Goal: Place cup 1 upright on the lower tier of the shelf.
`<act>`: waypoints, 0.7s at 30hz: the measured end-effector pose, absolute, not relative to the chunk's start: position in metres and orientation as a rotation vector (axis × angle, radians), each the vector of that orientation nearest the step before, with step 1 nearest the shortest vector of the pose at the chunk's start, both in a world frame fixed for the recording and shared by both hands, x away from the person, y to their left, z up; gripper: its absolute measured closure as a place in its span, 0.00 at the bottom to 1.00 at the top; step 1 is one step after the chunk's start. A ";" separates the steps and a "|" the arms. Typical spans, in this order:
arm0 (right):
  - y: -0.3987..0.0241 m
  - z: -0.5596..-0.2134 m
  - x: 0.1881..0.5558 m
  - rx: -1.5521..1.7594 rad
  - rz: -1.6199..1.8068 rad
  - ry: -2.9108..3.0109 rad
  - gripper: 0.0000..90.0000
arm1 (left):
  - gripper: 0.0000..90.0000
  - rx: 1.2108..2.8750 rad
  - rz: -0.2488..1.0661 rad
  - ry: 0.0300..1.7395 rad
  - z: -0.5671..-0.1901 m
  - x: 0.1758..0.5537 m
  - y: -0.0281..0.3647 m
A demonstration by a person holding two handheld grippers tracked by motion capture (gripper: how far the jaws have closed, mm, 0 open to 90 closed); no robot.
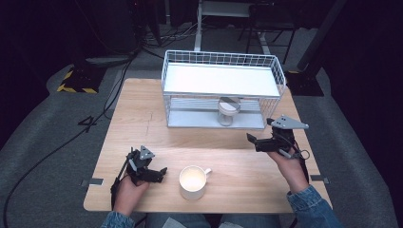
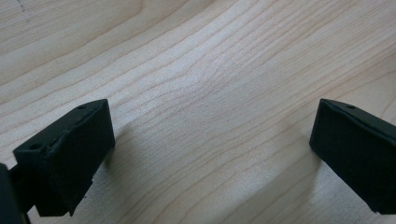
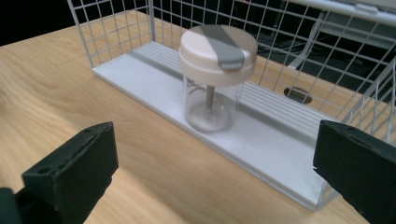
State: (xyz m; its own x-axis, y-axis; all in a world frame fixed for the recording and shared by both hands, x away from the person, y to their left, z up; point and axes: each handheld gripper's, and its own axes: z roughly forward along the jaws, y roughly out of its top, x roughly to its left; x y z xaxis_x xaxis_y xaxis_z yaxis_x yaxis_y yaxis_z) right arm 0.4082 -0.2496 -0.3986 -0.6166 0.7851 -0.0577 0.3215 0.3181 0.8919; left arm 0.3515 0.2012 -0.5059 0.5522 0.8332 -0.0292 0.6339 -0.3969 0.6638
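A light wooden table [image 1: 142, 123] stands on grey carpet [image 1: 43, 142]. At its far side sits a white wire shelf rack [image 1: 223, 61] with a solid upper shelf. On the lower shelf stands a clear jar [image 3: 212, 93] (cream lid with a grey strap across it), holding what may be a small stick. Near the front edge stands a white mug [image 1: 193, 182], handle to the right. Black cables [image 1: 57, 147] trail over the floor.
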 end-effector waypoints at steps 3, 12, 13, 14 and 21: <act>-0.262 -0.404 0.398 0.992 1.233 2.114 0.00 | 0.00 2.160 0.409 1.176 -0.506 0.352 0.201; -0.287 -0.418 0.382 1.046 1.230 2.127 0.00 | 0.00 2.156 0.408 1.178 -0.506 0.352 0.201; -0.289 -0.420 0.381 1.052 1.232 2.132 0.00 | 0.00 2.156 0.412 1.176 -0.506 0.352 0.201; -0.291 -0.423 0.380 1.060 1.232 2.140 0.00 | 0.00 2.158 0.415 1.173 -0.506 0.353 0.201; -0.304 -0.447 0.369 1.104 1.167 2.176 0.00 | 0.00 2.158 0.411 1.173 -0.506 0.353 0.201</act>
State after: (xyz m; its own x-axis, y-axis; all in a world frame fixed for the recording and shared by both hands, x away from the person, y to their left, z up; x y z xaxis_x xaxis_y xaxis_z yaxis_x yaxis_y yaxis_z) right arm 0.3691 -0.3037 -0.4475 -0.5883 0.8087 -0.0051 0.4432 0.3277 0.8344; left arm 0.3528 0.2010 -0.5060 0.5525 0.8330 -0.0291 0.6329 -0.3966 0.6650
